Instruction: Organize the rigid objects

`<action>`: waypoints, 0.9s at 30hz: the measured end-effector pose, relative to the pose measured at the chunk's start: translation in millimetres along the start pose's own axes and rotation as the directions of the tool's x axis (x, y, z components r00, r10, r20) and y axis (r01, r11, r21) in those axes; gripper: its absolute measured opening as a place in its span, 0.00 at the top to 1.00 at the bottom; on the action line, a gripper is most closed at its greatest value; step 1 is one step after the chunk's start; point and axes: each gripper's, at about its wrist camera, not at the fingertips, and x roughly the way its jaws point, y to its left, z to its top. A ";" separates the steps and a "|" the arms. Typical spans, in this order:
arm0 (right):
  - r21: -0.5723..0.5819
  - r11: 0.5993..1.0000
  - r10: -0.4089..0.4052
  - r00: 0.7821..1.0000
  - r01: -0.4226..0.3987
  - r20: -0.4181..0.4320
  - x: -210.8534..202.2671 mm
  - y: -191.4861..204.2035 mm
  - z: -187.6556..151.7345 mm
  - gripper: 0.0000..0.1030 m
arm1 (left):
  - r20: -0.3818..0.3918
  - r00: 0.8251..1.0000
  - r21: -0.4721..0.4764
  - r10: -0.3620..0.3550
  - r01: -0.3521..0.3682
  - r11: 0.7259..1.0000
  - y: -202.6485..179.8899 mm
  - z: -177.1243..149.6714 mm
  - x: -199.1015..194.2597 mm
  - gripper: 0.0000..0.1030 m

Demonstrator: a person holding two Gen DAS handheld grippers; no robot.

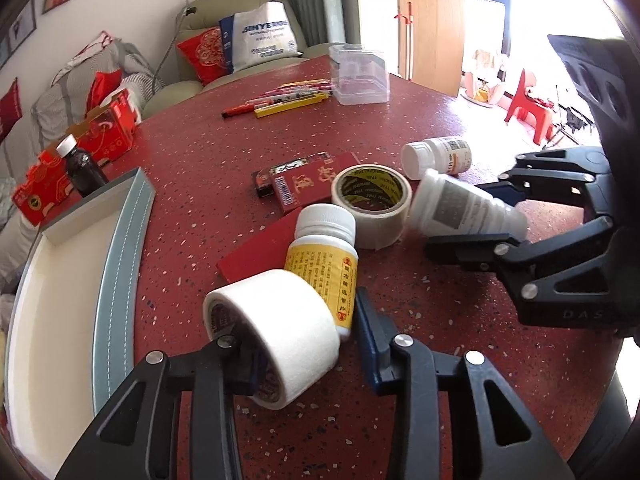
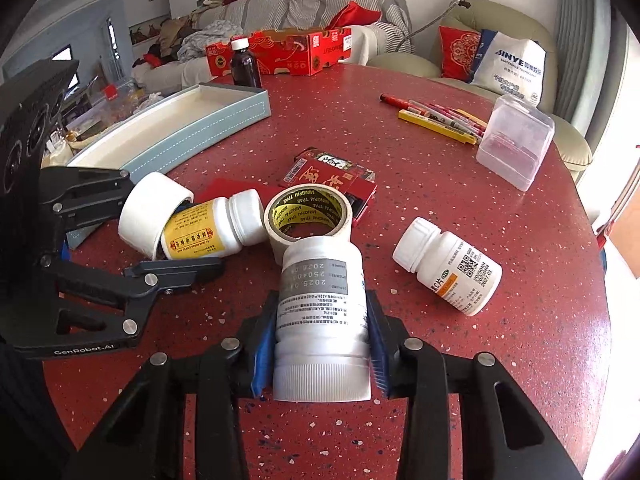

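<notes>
Right gripper (image 2: 320, 344) jaws clamped mid-body on white pill bottle (image 2: 322, 312), beside tape ring (image 2: 308, 216): rigid, light, slick plastic. Left gripper (image 1: 296, 352) jaws pinch the white tape roll (image 1: 276, 332) through its wall; likely stiff and light.

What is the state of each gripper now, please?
Left gripper: around the white tape roll; grip unclear.
Right gripper: shut on the grey-label bottle.

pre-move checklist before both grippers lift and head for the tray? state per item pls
1. Right gripper clamped on the grey-label bottle: ok.
2. Left gripper gripping the white tape roll: cannot tell; one finger seems inside the core.
3. Yellow-label bottle clear of that roll: not ok, it leans against it.
4. Tray has free room: ok.
5. Tan tape roll clear of the held bottle: cannot tell, very close.
</notes>
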 end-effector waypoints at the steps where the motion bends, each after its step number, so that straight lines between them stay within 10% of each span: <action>1: 0.030 0.999 -0.017 1.000 0.016 0.004 -2.8 -1.6 -1.9 0.60 | -0.007 1.000 -0.045 0.022 -0.023 0.999 5.8 -1.8 -0.8 0.62; 7: 0.143 0.987 -0.063 0.997 0.067 -0.034 10.5 -1.3 6.3 0.60 | -0.045 0.996 -0.299 0.072 -0.082 0.951 45.7 4.9 12.6 0.59; 27: 0.138 0.982 -0.124 0.991 0.129 -0.044 10.3 15.0 2.5 0.60 | 0.004 0.999 -0.348 0.047 -0.043 0.936 47.2 -4.8 1.6 0.63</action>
